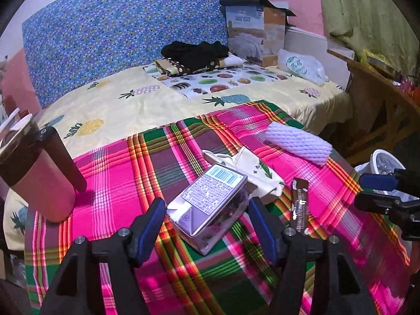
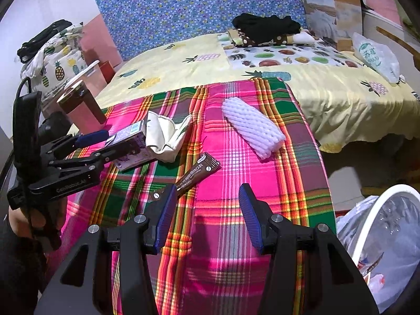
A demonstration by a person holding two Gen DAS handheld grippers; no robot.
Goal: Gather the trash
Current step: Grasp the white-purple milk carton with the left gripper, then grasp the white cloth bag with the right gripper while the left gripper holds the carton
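A purple drink carton (image 1: 210,199) lies on the plaid cloth (image 1: 118,183). My left gripper (image 1: 206,220) is open, one blue pad on each side of the carton, neither pressing on it. From the right wrist, that gripper (image 2: 110,145) shows at the left around the carton (image 2: 131,136). A brown snack wrapper (image 2: 197,173) lies just beyond the left finger of my right gripper (image 2: 207,210), which is open and holds nothing. A white foam net sleeve (image 2: 252,128) and a crumpled cream bag (image 2: 165,136) lie farther back.
A white bin (image 2: 366,225) lined with clear plastic stands at the lower right beside the bed. A pink lidded cup (image 1: 39,178) stands at the left edge. Folded clothes (image 1: 194,52), a quilt box (image 1: 246,31) and a plastic bag (image 1: 302,65) sit at the far end.
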